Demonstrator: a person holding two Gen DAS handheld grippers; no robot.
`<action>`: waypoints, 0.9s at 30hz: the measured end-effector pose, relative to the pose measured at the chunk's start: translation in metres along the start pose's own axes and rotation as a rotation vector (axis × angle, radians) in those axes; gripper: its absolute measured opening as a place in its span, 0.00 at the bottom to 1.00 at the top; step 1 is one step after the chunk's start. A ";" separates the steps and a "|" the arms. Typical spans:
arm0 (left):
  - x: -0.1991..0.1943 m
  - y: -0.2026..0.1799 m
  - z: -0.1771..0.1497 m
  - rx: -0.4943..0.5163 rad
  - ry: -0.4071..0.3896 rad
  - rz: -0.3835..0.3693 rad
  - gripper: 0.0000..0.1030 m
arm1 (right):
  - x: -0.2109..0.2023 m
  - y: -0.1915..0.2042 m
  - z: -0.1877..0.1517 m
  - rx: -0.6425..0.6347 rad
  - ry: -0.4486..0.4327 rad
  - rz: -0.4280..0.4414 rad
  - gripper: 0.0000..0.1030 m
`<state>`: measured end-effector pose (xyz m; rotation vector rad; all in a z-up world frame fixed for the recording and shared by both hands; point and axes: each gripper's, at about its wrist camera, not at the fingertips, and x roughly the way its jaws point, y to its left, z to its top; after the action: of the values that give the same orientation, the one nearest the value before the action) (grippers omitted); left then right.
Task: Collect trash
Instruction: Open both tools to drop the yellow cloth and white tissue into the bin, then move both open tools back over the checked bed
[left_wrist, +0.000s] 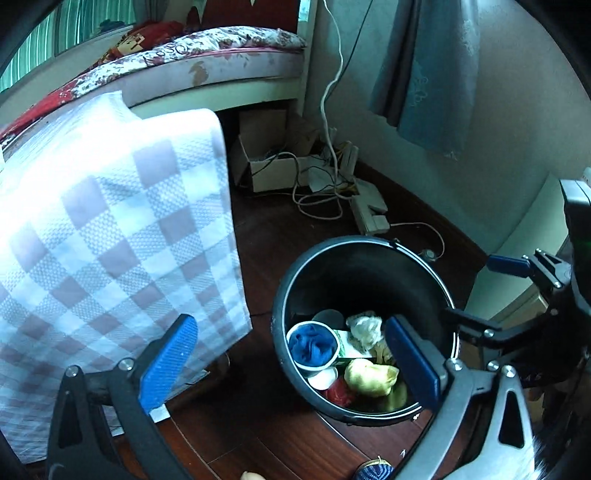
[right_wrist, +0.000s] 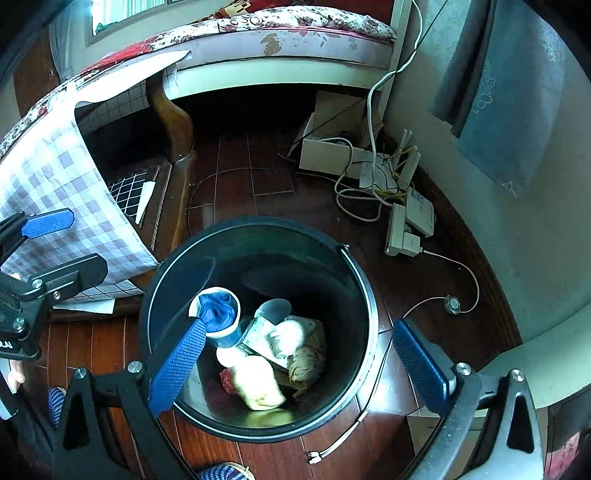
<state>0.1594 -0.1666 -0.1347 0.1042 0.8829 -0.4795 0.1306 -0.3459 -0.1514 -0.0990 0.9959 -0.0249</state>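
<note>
You're over a dark, glossy plank floor (right_wrist: 258, 173), with the bed (left_wrist: 221, 70) behind it, its floral quilted mattress sitting on a pale frame. To your left hangs the checked cloth (left_wrist: 110, 229), a soft woven sheet of lilac and white squares draped down to the floor. On the right wall there's a blue-grey curtain (right_wrist: 517, 110) with a faint embossed flower pattern.

Now the main thing: the trash bin (right_wrist: 369, 295), a round black bucket with a thin bright band under its rim, stands on the floor just beside the cloth's lower edge. Inside lies the trash: a white paper cup (right_wrist: 225, 332) on its side stuffed with crumpled blue fabric, a flattened printed carton (right_wrist: 258, 338), a crinkled white wad (left_wrist: 365, 328), a lumpy yellow-green piece (left_wrist: 369, 376), a brownish crumpled ball (right_wrist: 306, 363) and a scrap of red (left_wrist: 338, 393).

Behind the bin, an open cardboard box (right_wrist: 325, 155) and a white power strip (right_wrist: 397, 230) sit in a tangle of pale cables.

Your right gripper (right_wrist: 299, 365) is spread wide above the bin, its textured blue pads straddling the opening and gripping nothing. Your left gripper (left_wrist: 291, 365) is likewise released, one pad in front of the cloth, the other over the bin's rim.
</note>
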 end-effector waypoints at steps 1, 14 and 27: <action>-0.001 0.000 -0.001 -0.001 -0.003 0.004 0.99 | 0.000 0.001 0.000 -0.001 -0.001 -0.001 0.99; -0.005 0.003 0.001 0.003 -0.022 0.028 0.99 | -0.001 0.005 0.000 -0.010 -0.004 0.000 0.99; -0.005 0.003 -0.005 0.006 -0.019 0.059 0.99 | -0.004 0.005 0.000 -0.013 -0.014 0.002 0.99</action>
<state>0.1540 -0.1608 -0.1341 0.1305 0.8572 -0.4269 0.1281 -0.3403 -0.1485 -0.1100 0.9821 -0.0162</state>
